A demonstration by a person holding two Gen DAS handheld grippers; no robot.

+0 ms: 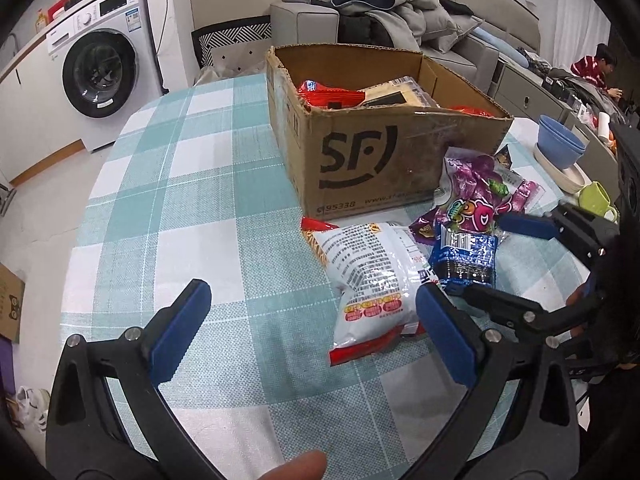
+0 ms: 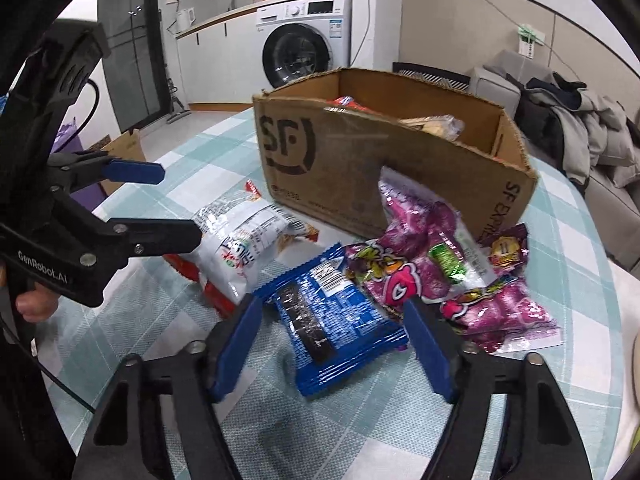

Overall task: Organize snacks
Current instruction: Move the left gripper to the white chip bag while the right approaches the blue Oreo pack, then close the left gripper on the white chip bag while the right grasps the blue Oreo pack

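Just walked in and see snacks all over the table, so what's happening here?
A person is sorting snacks into the cardboard box using two hand-held grippers. The right hand-held gripper is open, straddling the blue cookie pack on the table. The left hand-held gripper is also open and holds nothing, beside the white chip bag. The purple candy bag lies against the box, which already holds some snacks.
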